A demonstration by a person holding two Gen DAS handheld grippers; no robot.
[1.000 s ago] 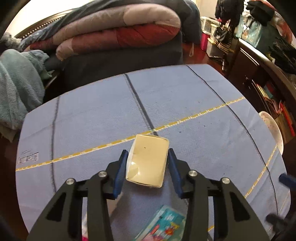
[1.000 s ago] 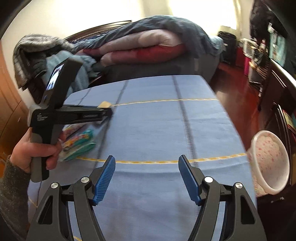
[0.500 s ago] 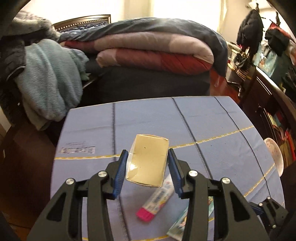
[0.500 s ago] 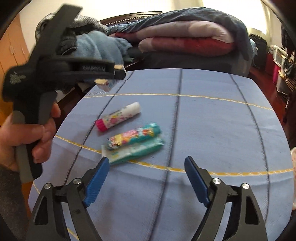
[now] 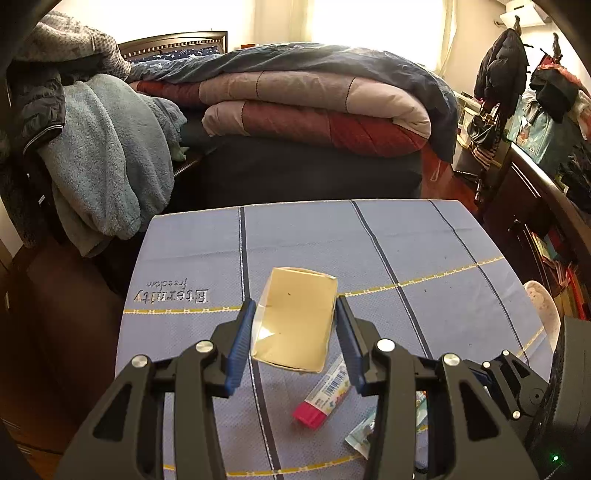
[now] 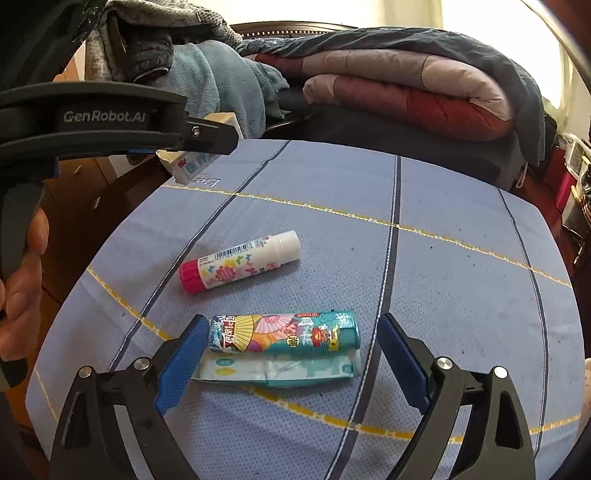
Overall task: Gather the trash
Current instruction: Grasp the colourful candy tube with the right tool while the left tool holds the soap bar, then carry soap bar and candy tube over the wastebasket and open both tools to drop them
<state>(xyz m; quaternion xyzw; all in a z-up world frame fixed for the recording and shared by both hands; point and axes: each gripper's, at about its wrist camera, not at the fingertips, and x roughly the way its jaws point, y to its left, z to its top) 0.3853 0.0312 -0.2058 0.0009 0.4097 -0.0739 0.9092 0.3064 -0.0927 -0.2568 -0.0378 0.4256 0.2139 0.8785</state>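
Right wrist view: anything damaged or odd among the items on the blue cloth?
The flat wrapper beside the teal tube looks crumpled and torn open. The glue stick looks intact.

A blue tablecloth (image 5: 314, 236) with dark and yellow stripes covers the table. Behind it, folded quilts (image 5: 314, 107) are stacked on a bed with a dark wooden headboard (image 5: 173, 44). Bright daylight comes through the window (image 5: 373, 22); coats (image 5: 500, 62) hang at right

Glue stick (image 5: 325, 393) partly behind fingers (image 5: 349, 338); flat wrapper (image 6: 277, 371) partly under tube (image 6: 284, 332)
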